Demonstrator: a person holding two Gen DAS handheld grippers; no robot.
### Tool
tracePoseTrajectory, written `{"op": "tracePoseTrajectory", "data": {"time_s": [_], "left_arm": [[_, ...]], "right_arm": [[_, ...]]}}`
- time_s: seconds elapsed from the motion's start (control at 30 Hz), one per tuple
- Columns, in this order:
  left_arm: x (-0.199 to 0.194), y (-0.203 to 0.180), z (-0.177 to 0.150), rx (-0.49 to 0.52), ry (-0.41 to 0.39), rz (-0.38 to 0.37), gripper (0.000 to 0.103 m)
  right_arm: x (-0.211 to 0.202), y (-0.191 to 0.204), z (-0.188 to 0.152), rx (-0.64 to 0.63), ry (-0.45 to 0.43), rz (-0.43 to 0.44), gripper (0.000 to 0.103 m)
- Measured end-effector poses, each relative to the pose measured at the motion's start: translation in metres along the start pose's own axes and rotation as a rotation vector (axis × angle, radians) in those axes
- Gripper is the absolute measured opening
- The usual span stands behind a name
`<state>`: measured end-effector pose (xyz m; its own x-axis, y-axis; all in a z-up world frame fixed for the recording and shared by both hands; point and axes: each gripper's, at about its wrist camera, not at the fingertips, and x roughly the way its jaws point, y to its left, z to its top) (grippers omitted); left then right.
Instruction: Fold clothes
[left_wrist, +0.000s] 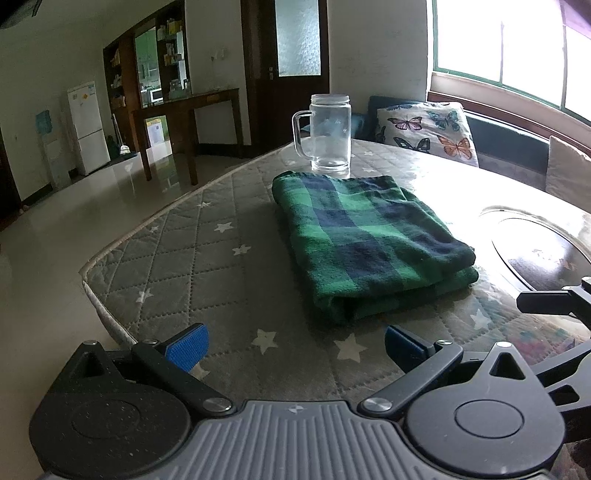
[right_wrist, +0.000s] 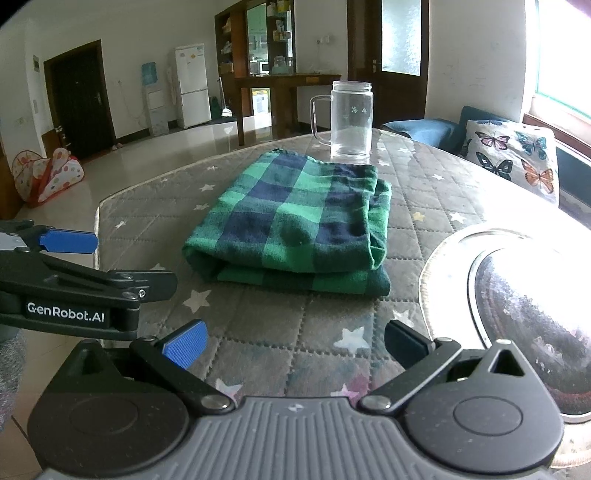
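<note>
A folded cloth (left_wrist: 373, 243) lies on the quilted surface (left_wrist: 207, 266), stacked in layers, with a glass mug (left_wrist: 330, 133) standing upright just behind its far edge, handle to the left. To the right of the cloth, a round inset plate (right_wrist: 517, 295) sits in the surface. In the foreground, the left gripper (left_wrist: 295, 347) and the right gripper (right_wrist: 295, 345) are near the surface's front edge, both short of the cloth and apart from it, the left gripper to the left of the right. Behind the surface to the right, a cushion (left_wrist: 428, 129) rests on a bench (left_wrist: 509, 144) under the window (left_wrist: 509, 48). Across the floor (left_wrist: 74, 206) at far left stands a refrigerator (left_wrist: 85, 127), a side table (left_wrist: 184, 110) to its right.
</note>
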<state>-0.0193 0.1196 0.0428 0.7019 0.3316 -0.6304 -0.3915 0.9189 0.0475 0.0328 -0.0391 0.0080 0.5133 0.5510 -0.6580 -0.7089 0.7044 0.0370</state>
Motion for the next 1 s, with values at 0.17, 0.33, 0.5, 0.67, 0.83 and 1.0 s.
{"op": "tracePoseTrajectory", "data": {"time_s": [0.17, 0.33, 0.5, 0.67, 0.83, 1.0], "left_arm": [[-0.003, 0.0, -0.003, -0.001, -0.006, 0.001, 0.103], [-0.003, -0.001, -0.005, -0.004, -0.005, 0.002, 0.103], [-0.003, -0.002, -0.007, -0.002, -0.004, 0.004, 0.103], [-0.001, -0.004, -0.009, -0.002, -0.001, 0.001, 0.103], [0.002, -0.006, -0.01, -0.001, 0.003, -0.004, 0.103], [0.006, -0.006, -0.009, 0.003, 0.004, -0.004, 0.103]], "right_arm": [[-0.002, 0.002, -0.002, -0.002, -0.004, -0.01, 0.103], [-0.003, 0.004, -0.005, -0.004, -0.004, -0.021, 0.103], [-0.002, 0.003, -0.006, 0.003, 0.0, -0.042, 0.103], [0.0, 0.002, -0.008, 0.006, 0.008, -0.049, 0.103], [0.003, 0.0, -0.011, 0.014, 0.021, -0.056, 0.103], [0.005, -0.001, -0.012, 0.018, 0.025, -0.057, 0.103]]}}
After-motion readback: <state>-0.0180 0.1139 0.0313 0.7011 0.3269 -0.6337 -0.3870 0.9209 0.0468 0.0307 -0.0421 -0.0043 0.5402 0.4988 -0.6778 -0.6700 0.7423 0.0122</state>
